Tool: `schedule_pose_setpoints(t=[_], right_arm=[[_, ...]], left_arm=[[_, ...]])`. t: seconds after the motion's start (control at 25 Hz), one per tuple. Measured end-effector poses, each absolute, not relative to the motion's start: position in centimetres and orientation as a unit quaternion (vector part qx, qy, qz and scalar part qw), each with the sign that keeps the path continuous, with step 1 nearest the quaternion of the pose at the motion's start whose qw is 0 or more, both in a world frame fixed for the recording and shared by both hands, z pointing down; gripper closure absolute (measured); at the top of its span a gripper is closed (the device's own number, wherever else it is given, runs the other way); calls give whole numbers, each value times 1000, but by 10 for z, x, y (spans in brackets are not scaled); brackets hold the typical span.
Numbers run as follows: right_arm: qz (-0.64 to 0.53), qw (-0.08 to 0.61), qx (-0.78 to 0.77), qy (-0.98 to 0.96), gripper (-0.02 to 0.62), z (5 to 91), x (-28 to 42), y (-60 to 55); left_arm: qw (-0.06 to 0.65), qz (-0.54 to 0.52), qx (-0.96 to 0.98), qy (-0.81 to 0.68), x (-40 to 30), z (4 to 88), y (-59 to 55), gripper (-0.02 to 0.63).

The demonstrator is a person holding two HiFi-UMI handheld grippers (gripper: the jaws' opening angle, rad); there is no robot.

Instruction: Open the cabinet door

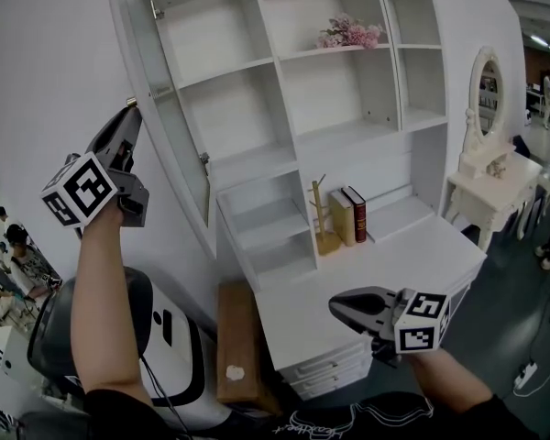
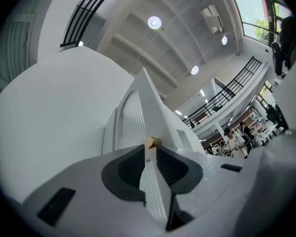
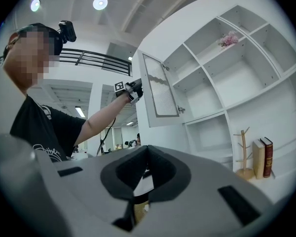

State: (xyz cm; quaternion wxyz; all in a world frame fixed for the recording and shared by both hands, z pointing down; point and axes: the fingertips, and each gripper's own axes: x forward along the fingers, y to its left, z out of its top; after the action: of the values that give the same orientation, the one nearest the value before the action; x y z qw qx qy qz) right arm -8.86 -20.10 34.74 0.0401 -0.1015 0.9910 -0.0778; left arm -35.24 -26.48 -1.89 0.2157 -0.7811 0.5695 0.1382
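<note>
The white cabinet's door (image 1: 165,126) has a ribbed glass panel and stands swung open to the left, clear of the shelves (image 1: 257,108). My left gripper (image 1: 131,110) is raised to the door's free edge and is shut on it beside a small brass knob (image 2: 152,142). In the left gripper view the door edge (image 2: 153,191) runs straight between the pads. The right gripper view shows the open door (image 3: 160,93) with the left gripper (image 3: 137,87) on it. My right gripper (image 1: 348,312) hovers low over the desk top (image 1: 385,264), its jaws together with nothing in them.
Pink flowers (image 1: 350,33) lie on an upper shelf. Two books (image 1: 348,214) and a wooden stand (image 1: 323,218) sit in the desk's niche. A white dressing table with an oval mirror (image 1: 486,154) stands to the right. A brown box (image 1: 238,337) lies on the floor by the desk.
</note>
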Motion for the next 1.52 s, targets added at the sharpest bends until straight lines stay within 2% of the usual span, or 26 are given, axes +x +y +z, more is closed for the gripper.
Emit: schedule_pose_setpoints(t=[0.36, 0.68, 1.04, 1.28, 1.36, 1.52], right_arm=[[-84, 21, -111, 990, 589, 362, -88, -192], [-72, 15, -101, 992, 589, 363, -94, -176], [-70, 27, -88, 993, 589, 360, -95, -156], [-94, 55, -74, 991, 589, 367, -86, -136], [-97, 60, -71, 991, 589, 371, -80, -129], [-112, 73, -69, 989, 589, 379, -61, -119]], left_arm=[[177, 153, -795, 560, -358, 35, -254, 529], [147, 134, -807, 556, -337, 151, -197, 529], [24, 101, -866, 490, -245, 296, -139, 531], [-24, 81, -887, 453, -169, 351, -115, 535], [-37, 88, -892, 443, -152, 361, -107, 601], [-45, 88, -887, 451, -133, 377, -92, 601]])
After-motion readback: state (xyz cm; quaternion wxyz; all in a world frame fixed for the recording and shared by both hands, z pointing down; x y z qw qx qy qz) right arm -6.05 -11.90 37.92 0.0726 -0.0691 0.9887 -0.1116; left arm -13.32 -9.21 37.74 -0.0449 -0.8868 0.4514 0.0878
